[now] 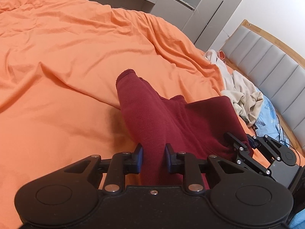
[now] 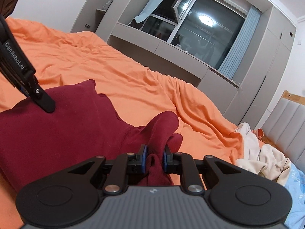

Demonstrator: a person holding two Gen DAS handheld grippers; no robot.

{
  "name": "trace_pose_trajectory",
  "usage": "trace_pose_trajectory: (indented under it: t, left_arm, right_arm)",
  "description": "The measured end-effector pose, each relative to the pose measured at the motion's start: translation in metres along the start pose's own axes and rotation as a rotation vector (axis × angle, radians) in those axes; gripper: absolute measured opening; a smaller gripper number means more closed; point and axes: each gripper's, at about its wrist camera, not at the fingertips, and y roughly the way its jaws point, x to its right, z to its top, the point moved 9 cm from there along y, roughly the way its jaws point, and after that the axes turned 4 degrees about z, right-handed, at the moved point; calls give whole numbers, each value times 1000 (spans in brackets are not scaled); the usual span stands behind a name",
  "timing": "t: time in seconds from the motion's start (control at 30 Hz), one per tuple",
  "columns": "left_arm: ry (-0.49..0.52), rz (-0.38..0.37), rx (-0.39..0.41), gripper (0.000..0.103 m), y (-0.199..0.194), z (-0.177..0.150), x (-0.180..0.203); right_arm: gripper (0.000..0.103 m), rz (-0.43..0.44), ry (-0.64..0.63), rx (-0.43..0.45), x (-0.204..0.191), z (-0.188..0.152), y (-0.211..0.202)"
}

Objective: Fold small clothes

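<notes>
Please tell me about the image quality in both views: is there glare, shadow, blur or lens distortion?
Left wrist view: even light, a soft shadow on the orange sheet beside the dark red garment; the headboard bows from fisheye distortion. Right wrist view: a ceiling lamp reflects as glare in the dark window; the frames curve, and the garment is sharp.
</notes>
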Motion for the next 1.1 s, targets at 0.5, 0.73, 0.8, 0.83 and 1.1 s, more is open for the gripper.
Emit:
trace_pose_trajectory:
  t: [0.5, 0.73, 0.8, 0.83, 1.1]
  left_arm:
    - [22, 24, 78, 24, -31, 16, -4]
    - [-15, 45, 29, 24, -21, 7, -19]
    - [-15, 46, 20, 24, -18, 5, -21]
    - [-8, 51, 16, 24, -16, 4, -21]
    - [17, 87, -11, 24, -5, -4, -24]
  right_arm:
    - [16, 41, 80, 60, -5, 26, 4]
    - [17, 111, 385, -192, 29, -21, 24]
    - [17, 134, 472, -236, 40, -31, 27]
    - [19, 144, 504, -256, 44, -36, 29]
    - [53, 129, 597, -302, 64, -58, 32]
